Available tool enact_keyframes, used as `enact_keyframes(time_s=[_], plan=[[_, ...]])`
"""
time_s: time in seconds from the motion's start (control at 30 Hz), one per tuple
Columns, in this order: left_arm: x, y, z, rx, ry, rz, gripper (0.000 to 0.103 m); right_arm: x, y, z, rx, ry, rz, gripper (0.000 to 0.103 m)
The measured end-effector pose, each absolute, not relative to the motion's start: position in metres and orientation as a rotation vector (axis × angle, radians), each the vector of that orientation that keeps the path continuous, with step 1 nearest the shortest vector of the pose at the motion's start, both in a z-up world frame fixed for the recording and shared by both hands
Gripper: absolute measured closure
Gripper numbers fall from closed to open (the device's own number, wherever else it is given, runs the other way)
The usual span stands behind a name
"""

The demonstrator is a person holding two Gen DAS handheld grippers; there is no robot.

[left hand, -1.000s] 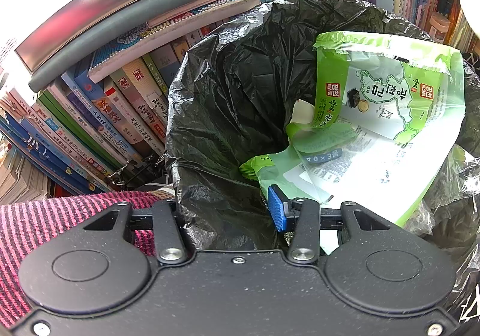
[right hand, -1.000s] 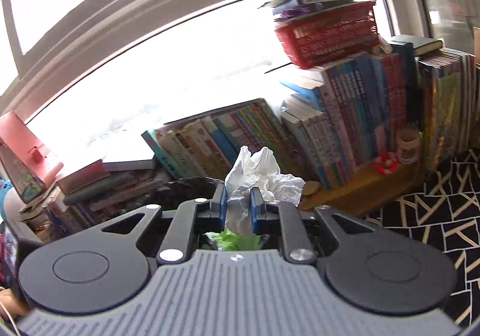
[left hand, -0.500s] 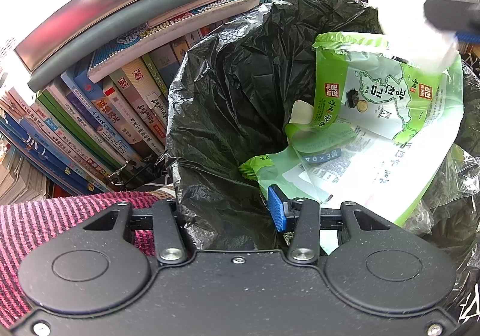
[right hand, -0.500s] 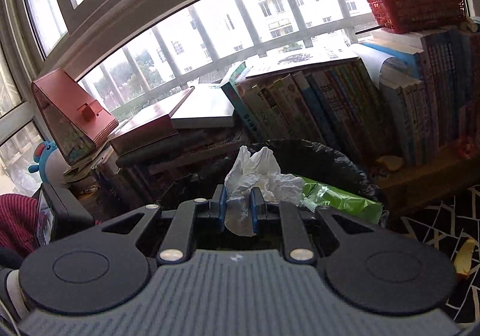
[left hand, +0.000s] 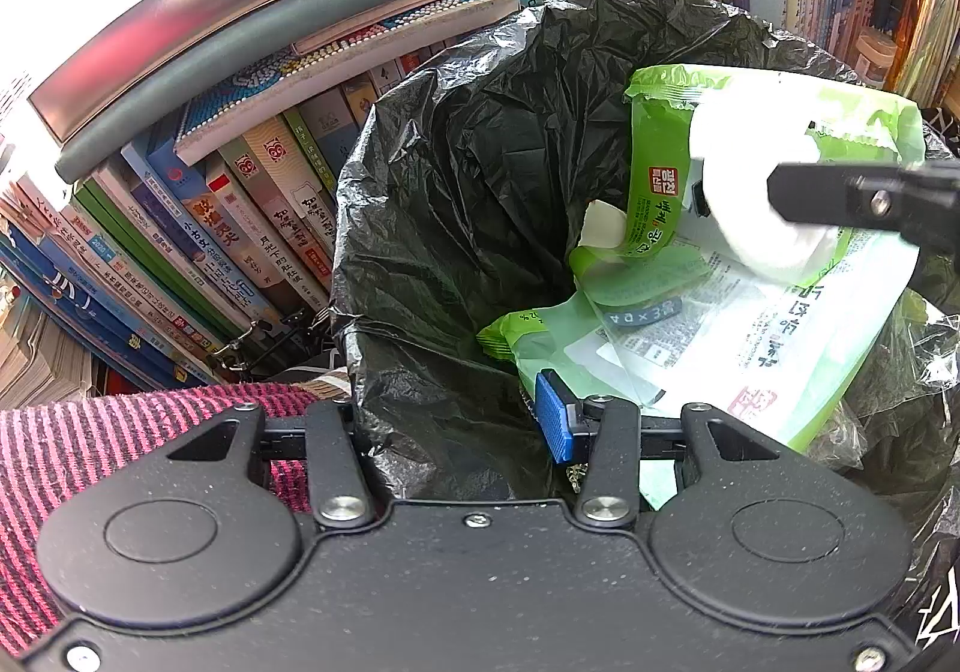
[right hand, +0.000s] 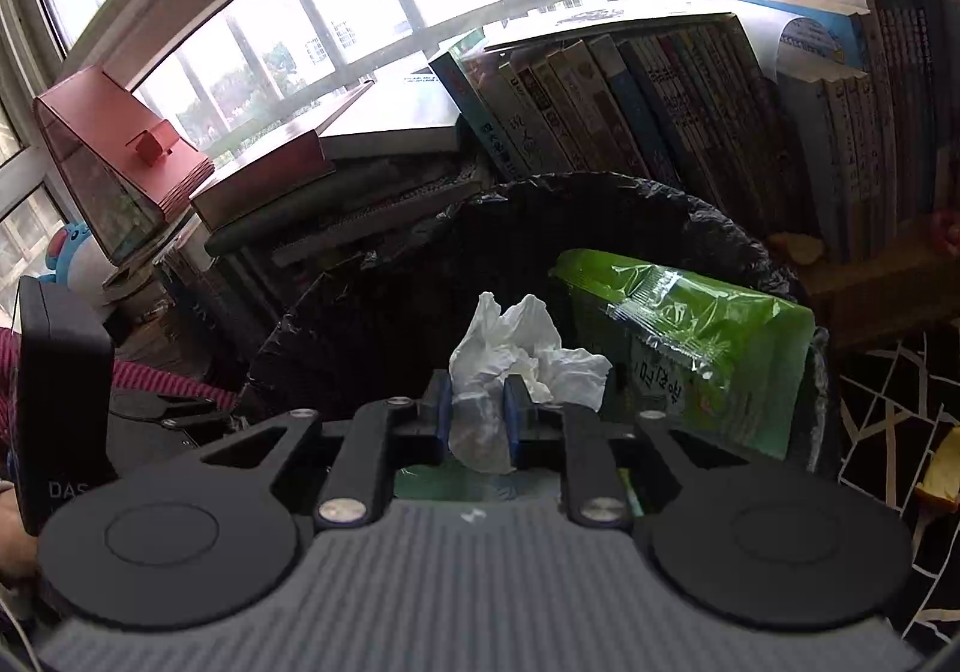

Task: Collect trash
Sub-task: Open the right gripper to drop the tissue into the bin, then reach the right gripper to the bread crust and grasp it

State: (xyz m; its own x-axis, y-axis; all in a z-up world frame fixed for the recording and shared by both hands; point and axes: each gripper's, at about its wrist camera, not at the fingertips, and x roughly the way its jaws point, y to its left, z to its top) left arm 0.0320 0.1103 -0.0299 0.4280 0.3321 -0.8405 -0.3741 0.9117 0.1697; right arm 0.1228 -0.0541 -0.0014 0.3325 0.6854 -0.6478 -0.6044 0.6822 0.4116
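the right claw point(right hand: 477, 420), pinched tight on the crumpled tissue point(right hand: 522, 360), hangs over the bin bag point(left hand: 480, 180), so i'd let go past the green wrapper point(right hand: 684, 348), while the left claw point(left hand: 456, 420) gapes wide at the rim, holding nothing.

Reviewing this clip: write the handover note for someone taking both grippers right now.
Right gripper: shut on the crumpled white tissue, held over the open mouth of the black-lined trash bin.
Left gripper: open, one finger inside and one outside the bin liner's near rim, not clamped on it.
Done: green snack wrappers are in the bin; one stands against the far-right side.
Left: open the right gripper to drop the tissue. What looks like a yellow peel on the floor to the right may be next.
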Motion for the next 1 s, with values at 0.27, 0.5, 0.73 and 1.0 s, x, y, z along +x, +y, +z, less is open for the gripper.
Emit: enact_keyframes(time_s=[0.27, 0.5, 0.73, 1.0], plan=[[0.032, 0.111, -0.03, -0.045, 1.039, 0.441, 0.06, 0.121, -0.052, -0.01, 0.078, 0.926, 0.833, 0.047], [0.031, 0.111, -0.03, -0.045, 1.039, 0.441, 0.06, 0.117, -0.058, -0.004, 0.06, 0.882, 0.827, 0.026], [0.032, 0.111, -0.03, -0.045, 1.039, 0.441, 0.06, 0.117, -0.086, 0.017, 0.077, 0.765, 0.77, 0.018], [0.031, 0.11, -0.029, -0.044, 1.039, 0.442, 0.06, 0.141, -0.15, 0.027, 0.157, 0.661, 0.523, 0.01]])
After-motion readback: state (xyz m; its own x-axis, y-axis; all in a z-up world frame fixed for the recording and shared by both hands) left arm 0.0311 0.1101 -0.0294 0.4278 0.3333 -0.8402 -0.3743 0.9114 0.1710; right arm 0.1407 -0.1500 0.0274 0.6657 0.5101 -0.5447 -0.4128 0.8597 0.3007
